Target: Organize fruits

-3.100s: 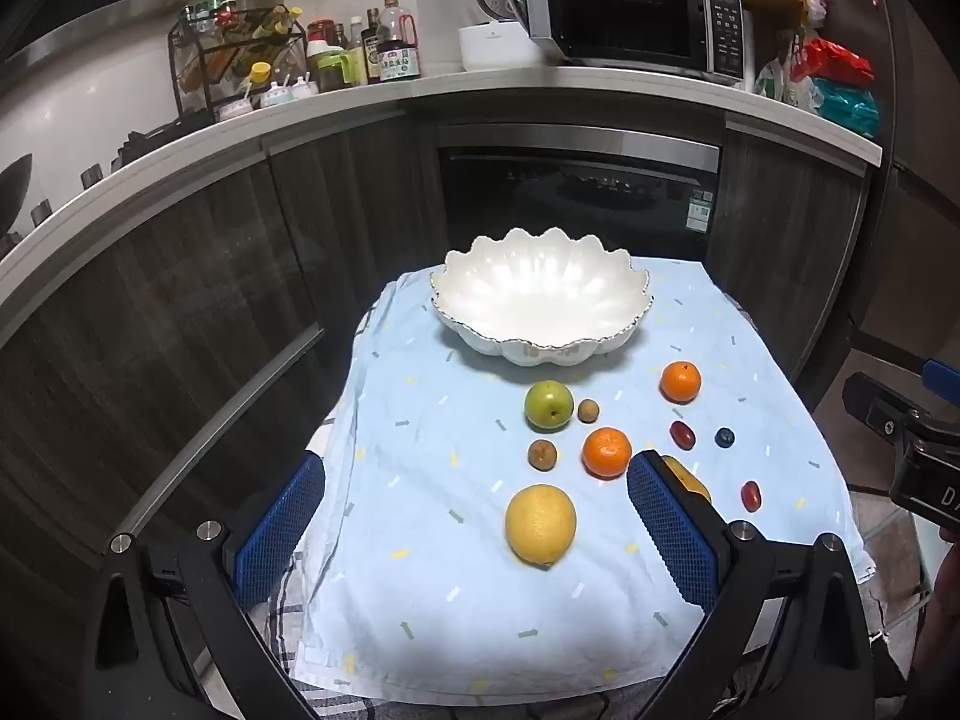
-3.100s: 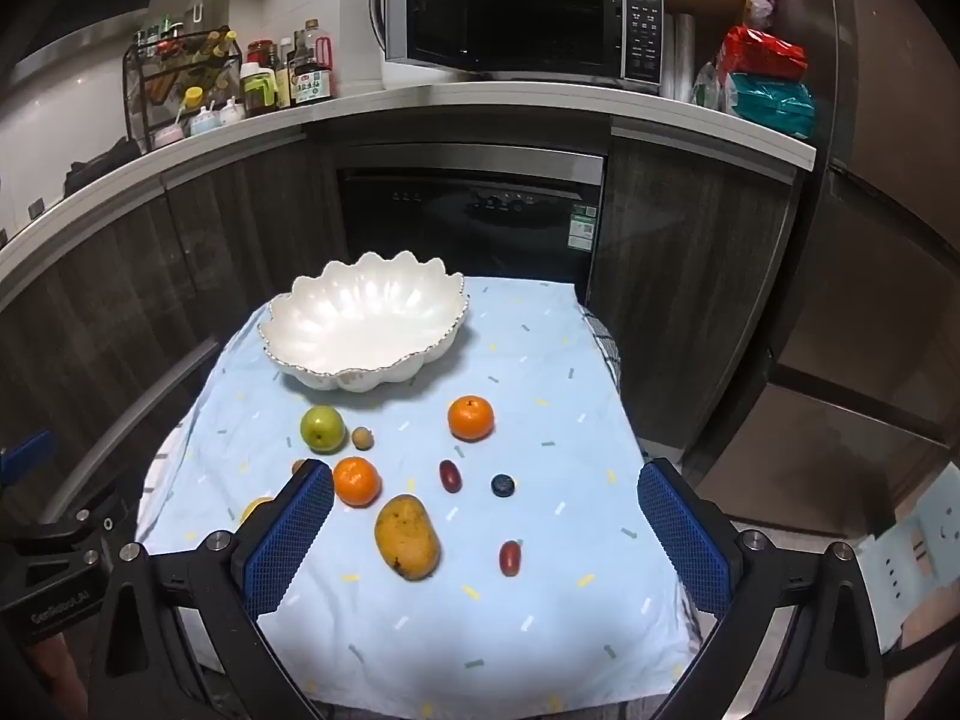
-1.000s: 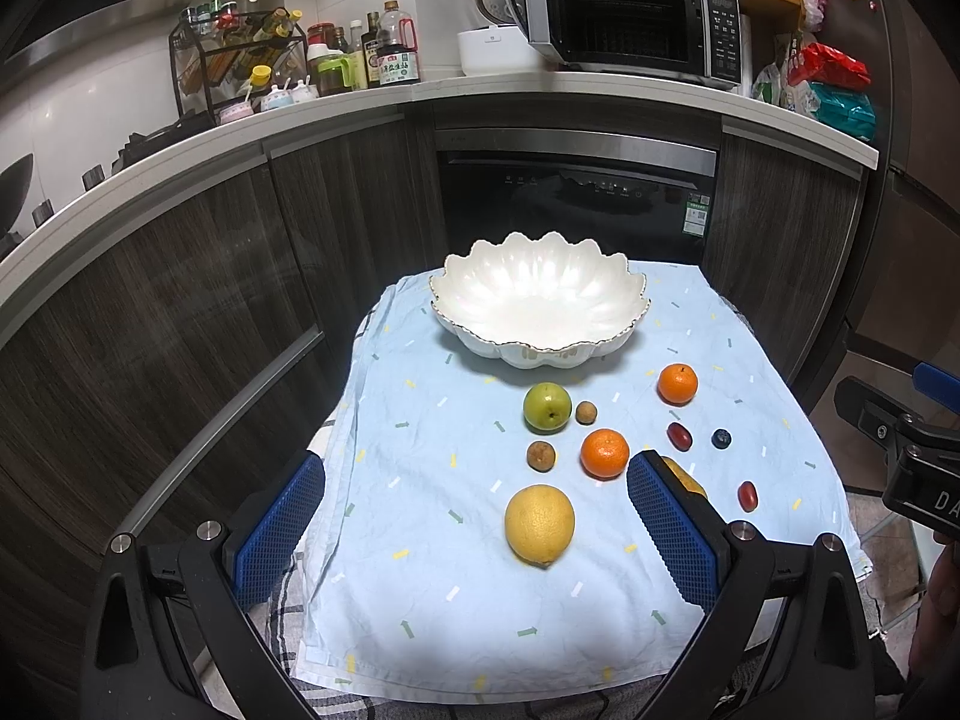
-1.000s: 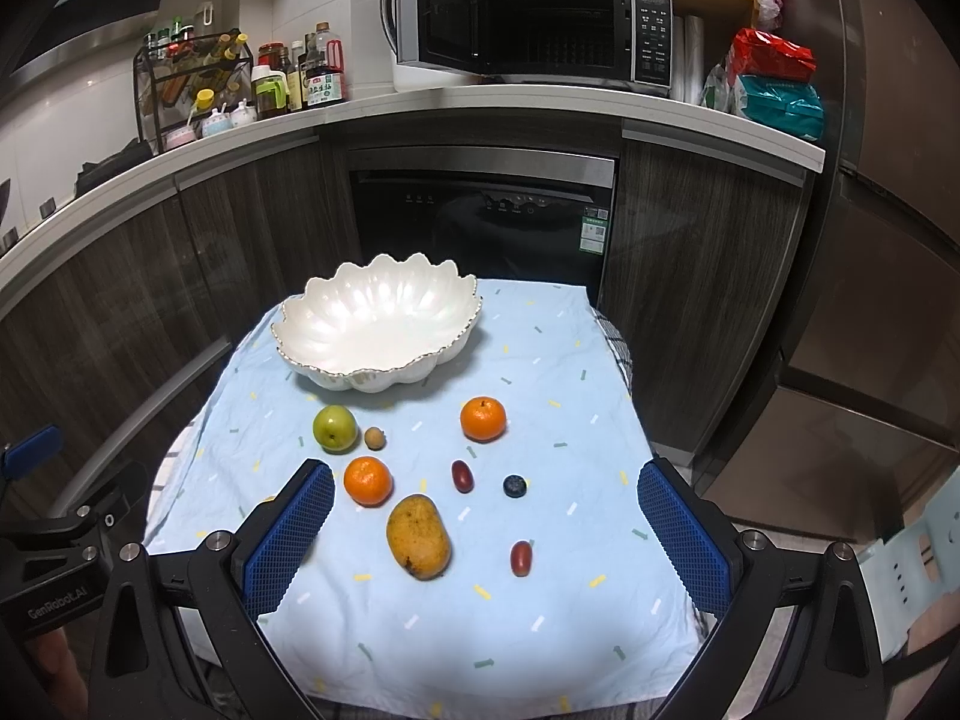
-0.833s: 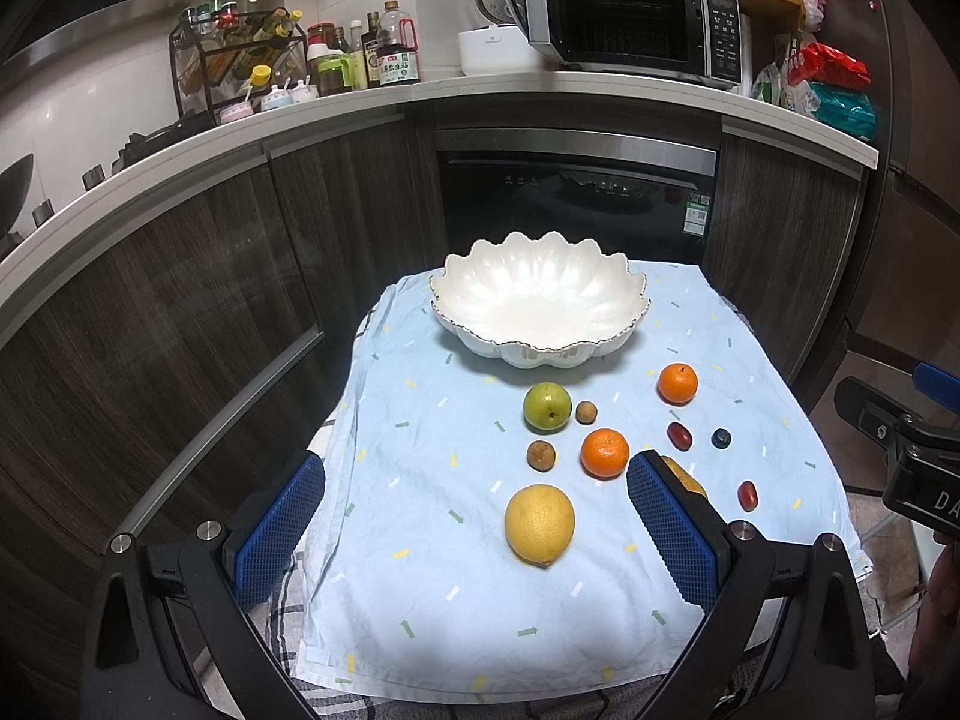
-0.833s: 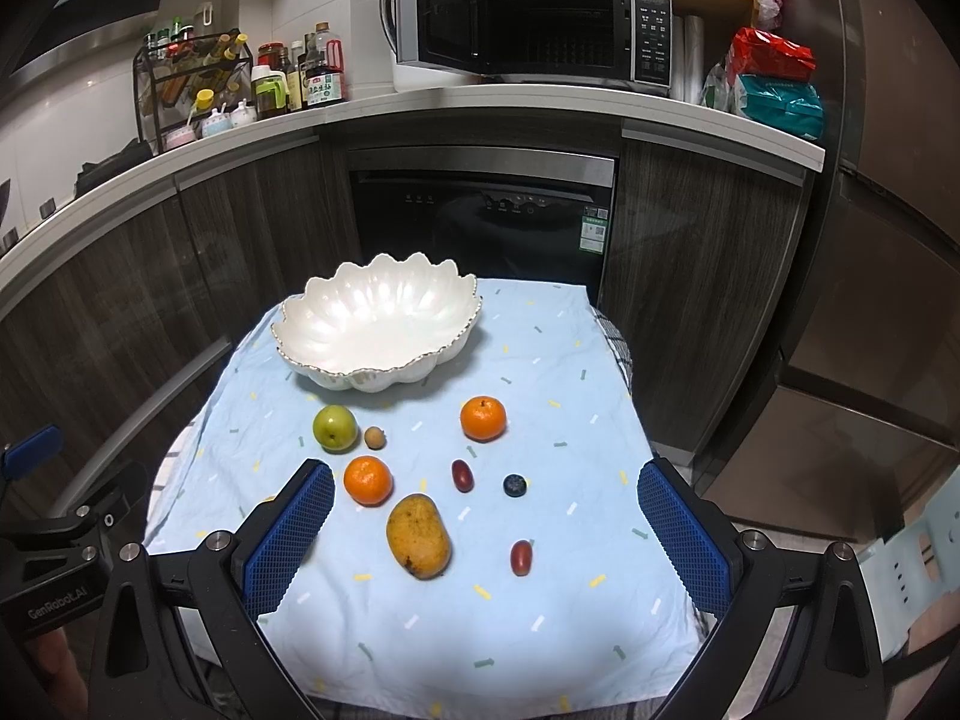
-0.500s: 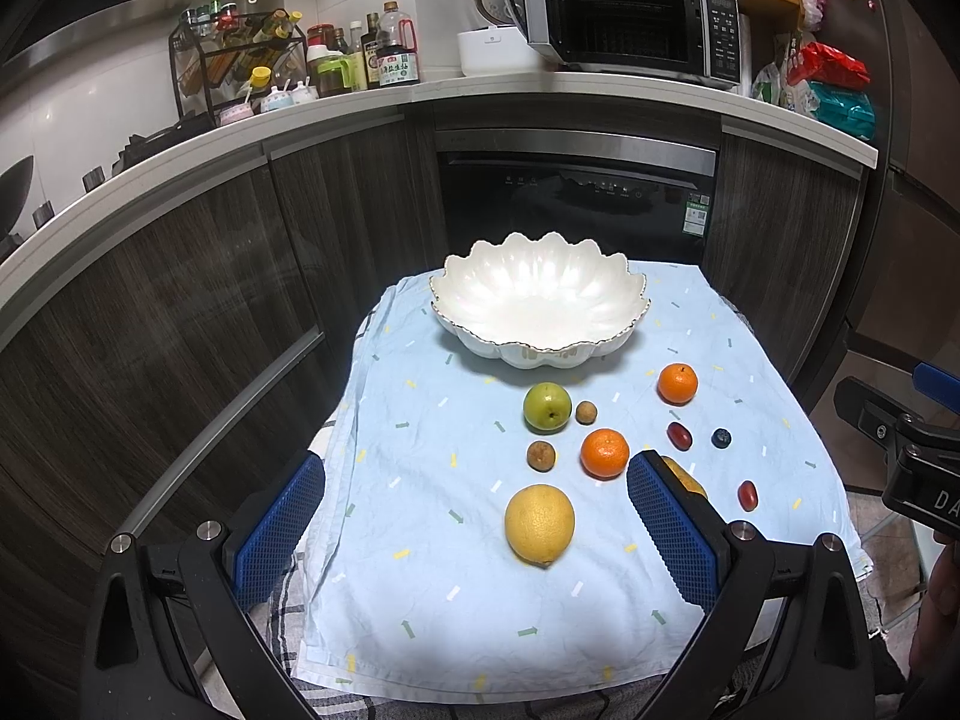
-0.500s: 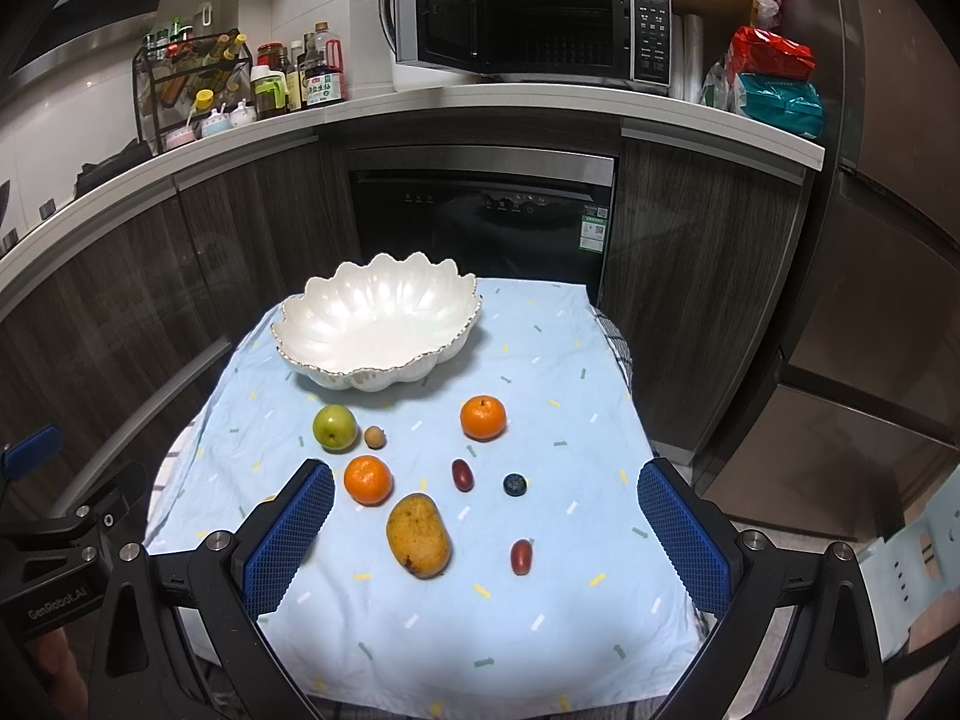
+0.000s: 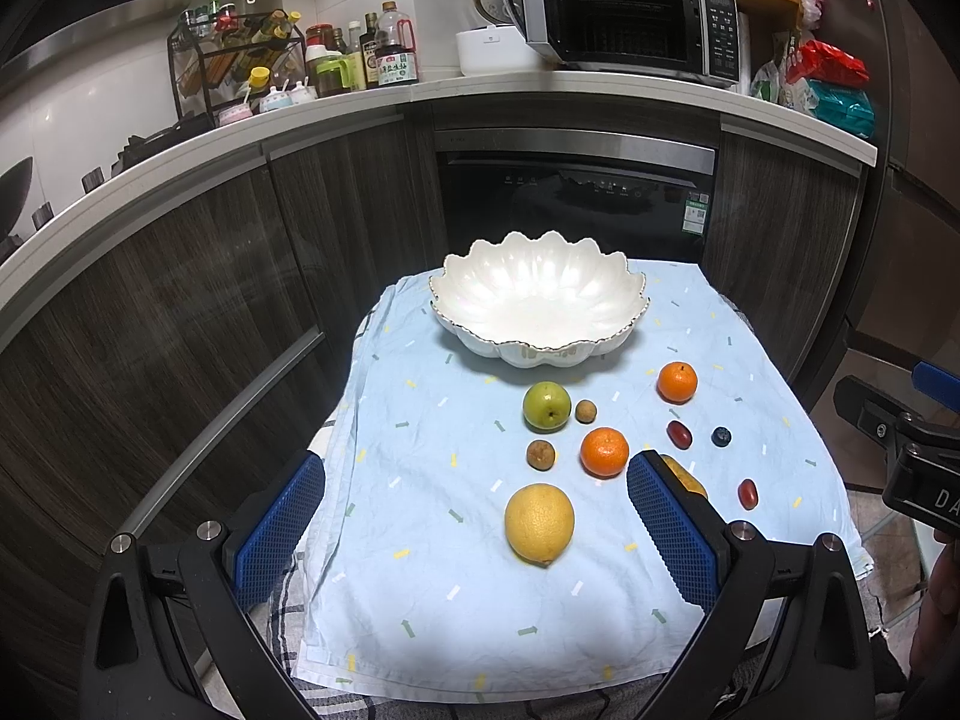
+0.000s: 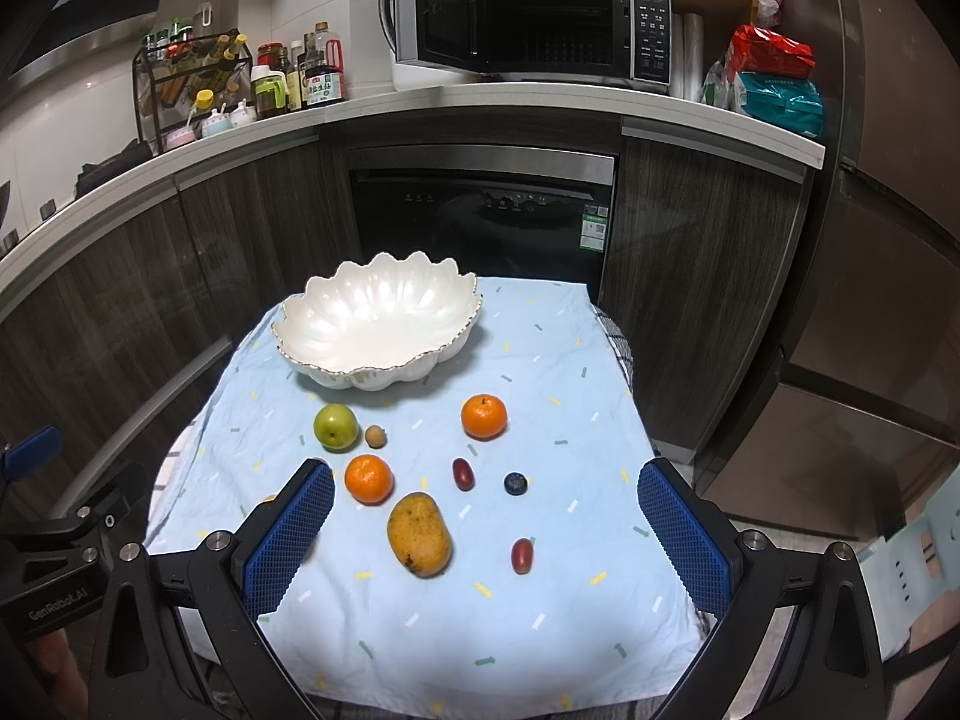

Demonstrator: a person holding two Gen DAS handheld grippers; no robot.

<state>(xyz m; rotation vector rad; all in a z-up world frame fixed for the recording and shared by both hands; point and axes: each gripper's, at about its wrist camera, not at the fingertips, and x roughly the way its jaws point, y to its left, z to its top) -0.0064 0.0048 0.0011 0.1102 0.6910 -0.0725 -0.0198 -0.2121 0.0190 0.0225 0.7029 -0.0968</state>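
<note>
An empty white scalloped bowl [image 9: 540, 306] [image 10: 378, 318] stands at the far side of a light blue cloth. In front of it lie a green apple [image 9: 546, 407] [image 10: 335, 426], two oranges [image 9: 604, 451] [image 9: 677, 382] [image 10: 483, 416], a yellow lemon [image 9: 539, 523], a mango [image 10: 418, 534], two small brown fruits [image 9: 540, 455] [image 9: 585, 410], two dark red fruits [image 10: 463, 474] [image 10: 521, 555] and a blueberry [image 10: 515, 483]. My left gripper [image 9: 474, 534] hangs open above the near edge, the lemon between its fingers' line. My right gripper [image 10: 486, 534] is open above the mango.
The small table [image 10: 540, 360] stands before dark cabinets and a built-in oven [image 10: 486, 228]. A counter behind holds a microwave [image 10: 534, 30] with its door open, bottles and a spice rack [image 10: 192, 84]. A fridge [image 10: 888, 240] is at the right. Each gripper shows at the other view's edge.
Since three seconds ago the right gripper's view has shifted slightly, the fruits sitting a bit further right. Over the last second nothing has visibly moved.
</note>
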